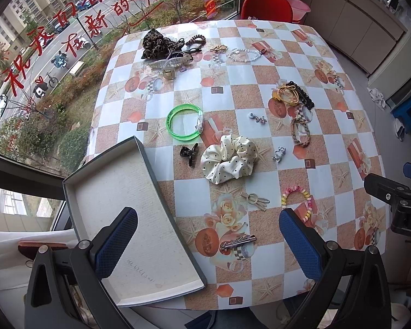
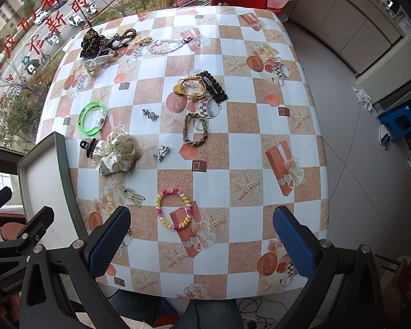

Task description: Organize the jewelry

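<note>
Gaping tool (image 2: 201, 242) above pastel bracelet (image 2: 173, 208)

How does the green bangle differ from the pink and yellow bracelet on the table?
The green bangle is one smooth, translucent ring with a clear clasp; the pink and yellow bracelet is made of many small twisted pieces. The bangle lies near the tray, the bracelet nearer the right gripper. Both lie flat.

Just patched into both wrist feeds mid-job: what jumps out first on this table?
The neon green bangle lies left of centre, with the cream polka-dot scrunchie just nearer, beside a small black claw clip. An empty grey tray sits at the near left edge of the checkered tablecloth, and a pastel bead bracelet lies ahead of the open right gripper. The left gripper is open too.
</note>
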`<state>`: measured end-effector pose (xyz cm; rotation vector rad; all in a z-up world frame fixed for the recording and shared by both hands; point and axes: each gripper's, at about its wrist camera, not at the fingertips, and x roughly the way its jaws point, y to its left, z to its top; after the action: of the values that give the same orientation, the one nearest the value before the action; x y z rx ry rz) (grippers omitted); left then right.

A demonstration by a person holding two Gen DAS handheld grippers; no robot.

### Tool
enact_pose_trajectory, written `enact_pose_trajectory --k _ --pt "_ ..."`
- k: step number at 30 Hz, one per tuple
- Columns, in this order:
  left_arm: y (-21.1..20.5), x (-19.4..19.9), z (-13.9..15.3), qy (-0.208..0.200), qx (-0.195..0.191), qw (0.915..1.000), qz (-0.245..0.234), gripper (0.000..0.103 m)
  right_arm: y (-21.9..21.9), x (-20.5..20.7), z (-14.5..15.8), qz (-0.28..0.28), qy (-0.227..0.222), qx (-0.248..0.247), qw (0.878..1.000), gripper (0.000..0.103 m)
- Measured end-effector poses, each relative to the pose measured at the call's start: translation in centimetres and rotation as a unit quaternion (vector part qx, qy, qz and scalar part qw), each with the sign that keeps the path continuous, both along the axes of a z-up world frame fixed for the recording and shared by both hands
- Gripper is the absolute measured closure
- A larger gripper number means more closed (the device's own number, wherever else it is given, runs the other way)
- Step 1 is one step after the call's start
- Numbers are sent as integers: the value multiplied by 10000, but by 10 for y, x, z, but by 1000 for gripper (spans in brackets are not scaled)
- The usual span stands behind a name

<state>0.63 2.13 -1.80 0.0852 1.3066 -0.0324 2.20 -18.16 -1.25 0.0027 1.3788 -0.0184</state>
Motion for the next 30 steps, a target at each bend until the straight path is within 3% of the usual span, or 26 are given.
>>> enact_pose_trajectory --k 30 --pt "-4 1 -10 151 64 9999 -9 0 1 -4 -10 -25 79 32 10000 0"
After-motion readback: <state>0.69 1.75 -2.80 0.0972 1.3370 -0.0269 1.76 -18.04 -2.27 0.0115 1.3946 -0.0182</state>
